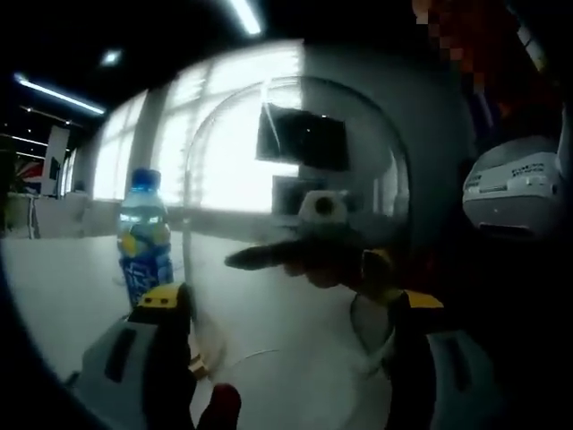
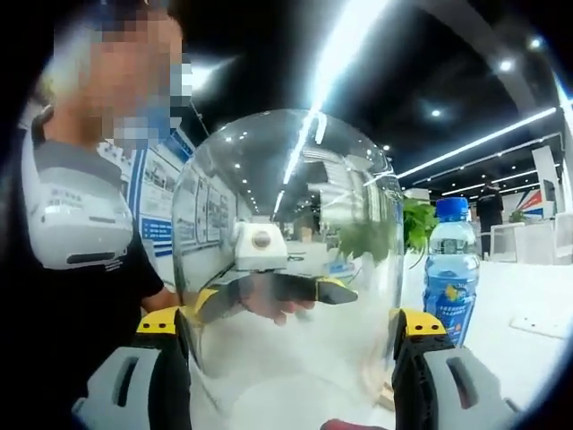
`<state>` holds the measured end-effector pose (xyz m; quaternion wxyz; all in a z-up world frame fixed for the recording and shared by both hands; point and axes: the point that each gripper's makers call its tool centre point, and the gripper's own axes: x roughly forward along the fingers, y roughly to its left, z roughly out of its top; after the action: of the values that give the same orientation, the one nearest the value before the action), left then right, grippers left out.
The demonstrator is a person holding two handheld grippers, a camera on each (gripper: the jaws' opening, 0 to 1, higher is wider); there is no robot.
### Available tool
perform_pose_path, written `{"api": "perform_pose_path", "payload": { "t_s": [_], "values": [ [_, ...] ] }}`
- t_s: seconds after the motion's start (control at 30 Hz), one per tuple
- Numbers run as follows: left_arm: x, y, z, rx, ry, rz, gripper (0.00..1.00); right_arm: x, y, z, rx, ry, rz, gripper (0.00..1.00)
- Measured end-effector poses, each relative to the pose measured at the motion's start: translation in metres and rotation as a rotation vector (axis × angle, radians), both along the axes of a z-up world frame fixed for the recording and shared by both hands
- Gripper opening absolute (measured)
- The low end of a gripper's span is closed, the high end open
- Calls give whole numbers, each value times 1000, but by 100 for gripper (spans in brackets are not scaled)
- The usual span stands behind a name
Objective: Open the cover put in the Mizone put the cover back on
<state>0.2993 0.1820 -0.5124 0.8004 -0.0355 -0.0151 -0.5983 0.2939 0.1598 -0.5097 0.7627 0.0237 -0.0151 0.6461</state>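
left gripper (image 1: 286, 300) jaws clamp clear dome cover (image 1: 295, 179) | right gripper (image 2: 291, 327) jaws likewise | Mizone bottle (image 2: 450, 269) at 3 o'clock on bench (image 2: 528, 296)

Clear dome cover (image 2: 286, 242) beside upright Mizone bottle (image 2: 450, 269)

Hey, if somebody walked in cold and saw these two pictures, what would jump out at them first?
First, the clear glass dome cover, standing between the two tools, large in both views. Next, the blue Mizone bottle with its blue cap, upright on the white table beside the dome, not under it. Through the glass in the right gripper view, the left tool shows from the far side.
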Motion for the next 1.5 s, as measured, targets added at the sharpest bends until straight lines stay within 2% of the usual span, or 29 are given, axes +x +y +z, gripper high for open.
{"api": "perform_pose_path", "payload": {
  "t_s": [0.17, 0.47, 0.7, 0.73, 0.8, 0.87, 1.23, 1.5],
  "values": [
    [0, 0, 0, 3, 0, 1, 82, 0, 0, 0, 1, 0, 1, 89],
    [1, 0, 4, -29, 38, -4, 83, 0, 0, 0, 7, 0, -2, 89],
    [1, 0, 4, -13, 39, -6, 83, 0, 0, 1, 4, 0, 1, 89],
    [1, 0, 4, -13, 41, -8, 83, 0, 0, 1, 4, 2, 3, 89],
    [1, 1, 7, -13, 41, -13, 83, 1, -2, 4, 20, 48, 16, 89],
    [0, 1, 9, -16, 37, -13, 83, 2, -2, 5, 27, 56, 18, 89],
    [1, 1, 13, -47, 61, 3, 83, 1, 0, 5, 24, 48, 12, 89],
    [-1, 0, 14, -38, 36, 7, 81, -1, 1, 6, -2, 50, 22, 89]
  ]
}}
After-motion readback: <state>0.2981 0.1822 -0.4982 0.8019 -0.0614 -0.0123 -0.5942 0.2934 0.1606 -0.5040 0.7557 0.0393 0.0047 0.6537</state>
